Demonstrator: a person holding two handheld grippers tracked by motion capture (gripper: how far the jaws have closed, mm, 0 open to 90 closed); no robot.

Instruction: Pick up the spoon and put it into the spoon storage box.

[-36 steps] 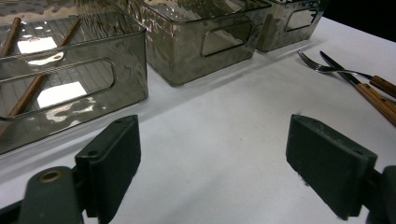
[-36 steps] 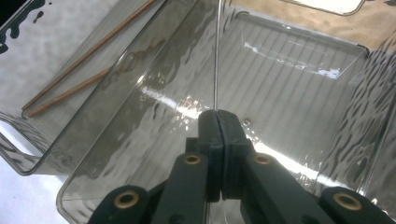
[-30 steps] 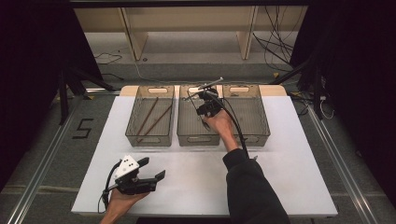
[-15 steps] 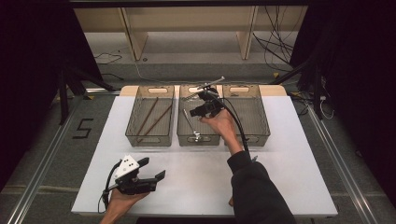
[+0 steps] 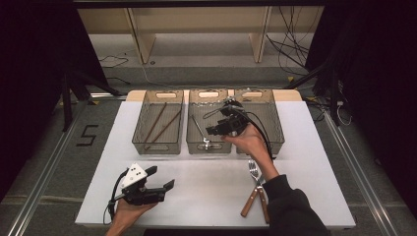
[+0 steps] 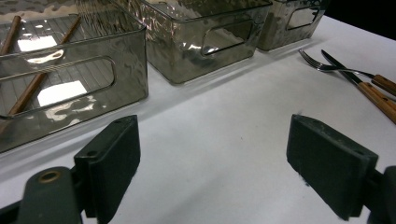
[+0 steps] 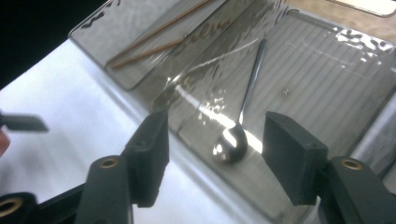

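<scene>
Metal spoon with a slim silver handle, lying in the middle smoky clear plastic bin on the white desk.
Its bowl sits by the bin's near wall and its handle runs toward the far end, slightly slanted. The left bin holds two thin brown wooden chopsticks; the right bin's contents are hidden behind the hand. The right claw hovers over the spoon, jaws just opened wide with nothing between them. The left claw rests low near the desk's front edge, also wide and empty. A wooden-handled fork and knife lie on the desk, partly covered by the sleeve.
</scene>
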